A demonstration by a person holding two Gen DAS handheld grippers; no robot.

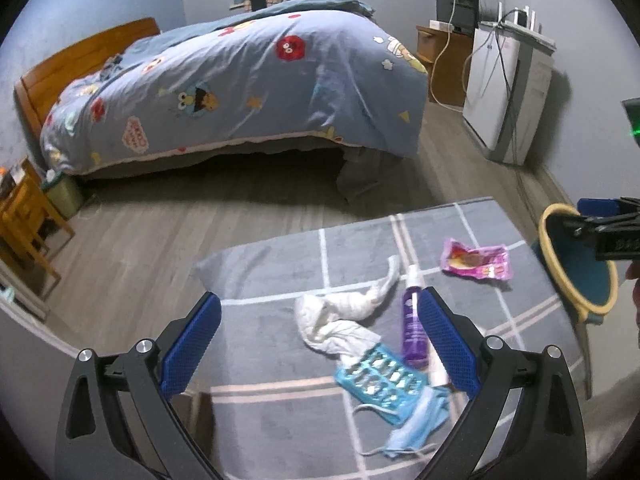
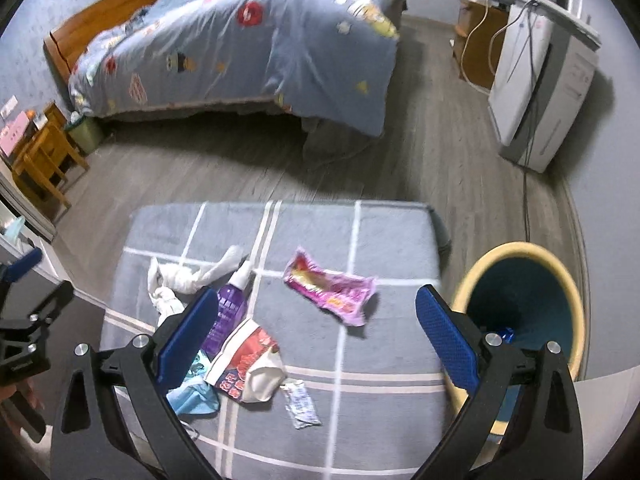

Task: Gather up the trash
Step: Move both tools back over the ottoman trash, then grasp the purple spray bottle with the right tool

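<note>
A: Where is the trash right now?

B: Spread over the grey checked mat (image 2: 360, 240). The pink wrapper (image 2: 330, 292) lies by itself toward the bin side. Near it are a red-and-white packet (image 2: 248, 364) and a small silver sachet (image 2: 302, 404). Farther left sit the crumpled white tissue (image 1: 344, 312), the purple spray bottle (image 1: 414, 328), a turquoise blister pack (image 1: 380, 380) and a blue face mask (image 1: 416, 428).

A: And the bin?

B: The yellow-rimmed bin (image 2: 520, 252) stands just off the mat's right edge, mouth open; something small and blue lies at the bottom.

A: The claws?

B: Both are spread wide and hold nothing. The right gripper (image 2: 316, 336) hovers over the mat with the pink wrapper between its fingers' line of sight. The left gripper (image 1: 320, 344) hangs above the tissue and the blister pack.

A: What could go wrong?

B: The wrapper is thin and flat, so the fingers may close on the plush mat instead and drag it. On the left, the tissue, mask and blister pack overlap, so one pinch could lift two things and drop one short of the bin. The bottle touches the tissue and may roll if nudged. Also, the bin is light-looking; a bump from the right claw could tip it.
</note>
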